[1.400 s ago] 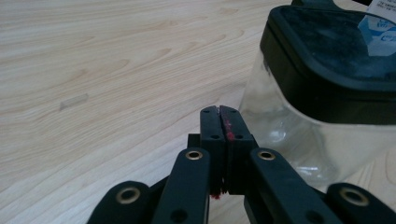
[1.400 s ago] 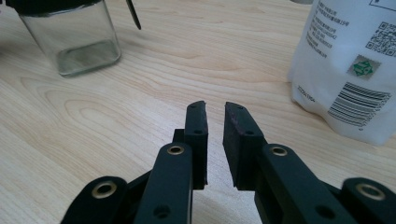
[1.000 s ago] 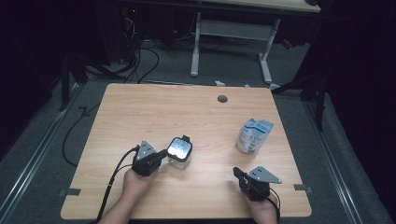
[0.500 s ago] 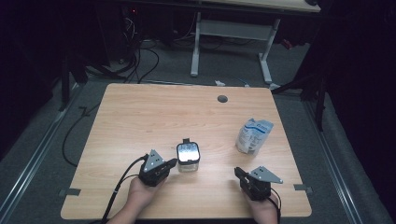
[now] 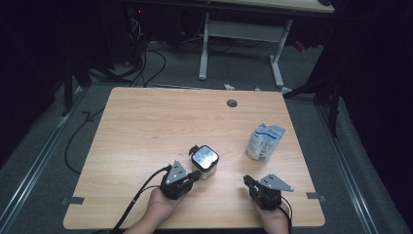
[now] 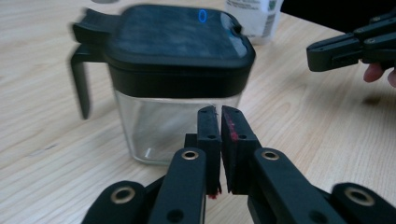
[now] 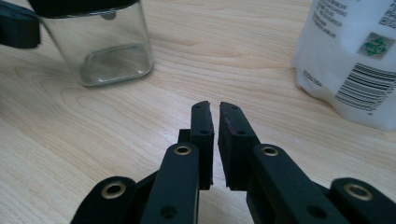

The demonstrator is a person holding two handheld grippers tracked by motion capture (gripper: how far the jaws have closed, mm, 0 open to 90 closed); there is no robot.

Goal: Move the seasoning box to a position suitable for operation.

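Observation:
A clear square jar (image 5: 204, 158) with a black lid and side handle stands on the wooden table (image 5: 146, 122), near the front. My left gripper (image 5: 197, 174) sits just in front of it; in the left gripper view the jar (image 6: 177, 93) is close beyond the tips (image 6: 220, 112). Those jaws have just been opening to a thin slit, with nothing between them. My right gripper (image 5: 247, 179) rests to the right, its jaws (image 7: 215, 106) nearly together and empty. A white pouch (image 5: 264, 141) stands farther right; it looms in the right gripper view (image 7: 355, 60).
A round cable hole (image 5: 232, 103) lies near the table's far edge. Bare wood spreads over the left and far parts of the table. Cables lie on the floor at the left, and the legs of another desk (image 5: 204, 48) rise behind.
The left hand and the jar have shifted to the right across the table, toward the right gripper. The right hand has stayed put.

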